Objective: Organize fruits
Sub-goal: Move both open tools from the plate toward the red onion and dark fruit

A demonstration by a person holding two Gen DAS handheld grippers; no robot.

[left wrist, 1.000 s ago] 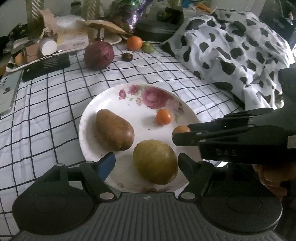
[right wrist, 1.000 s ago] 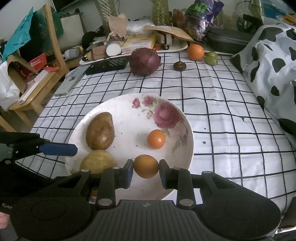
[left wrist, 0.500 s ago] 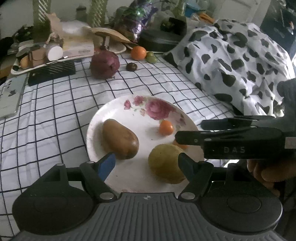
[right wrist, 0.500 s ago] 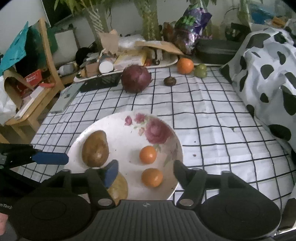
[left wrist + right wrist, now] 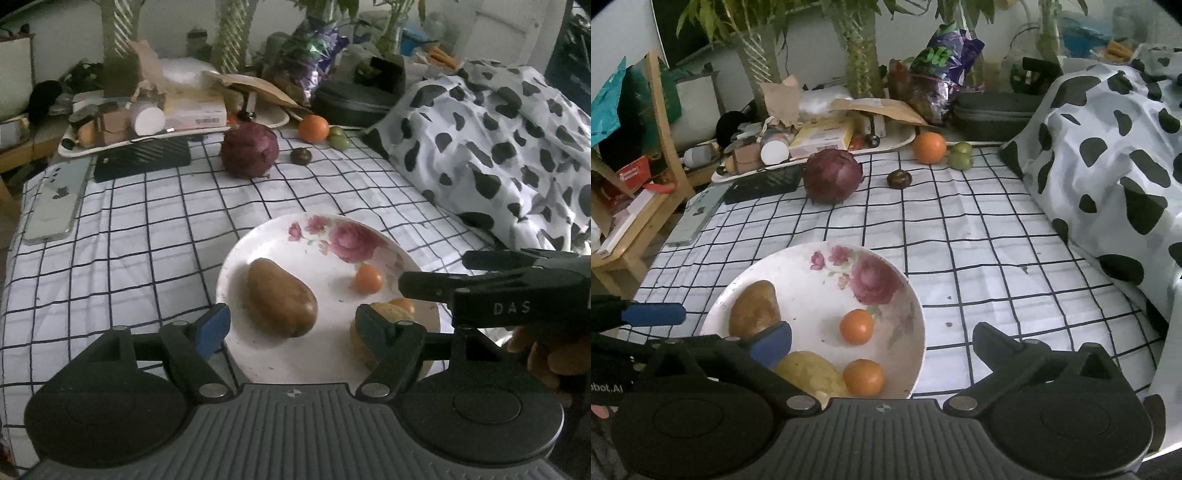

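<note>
Four fruits (image 5: 863, 376) on one plate (image 5: 827, 266)

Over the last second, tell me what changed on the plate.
The right gripper let go of the near orange fruit: its jaws have just been opening and now stand wide and clear of it, drawn back toward the plate edge. The fruit stays on the plate. The left gripper stays half open, holding nothing; other fruits unmoved.

Free: checked cloth (image 5: 979, 229) mid-table | Blocked: spotted blanket (image 5: 1108, 155) (right edge)
</note>
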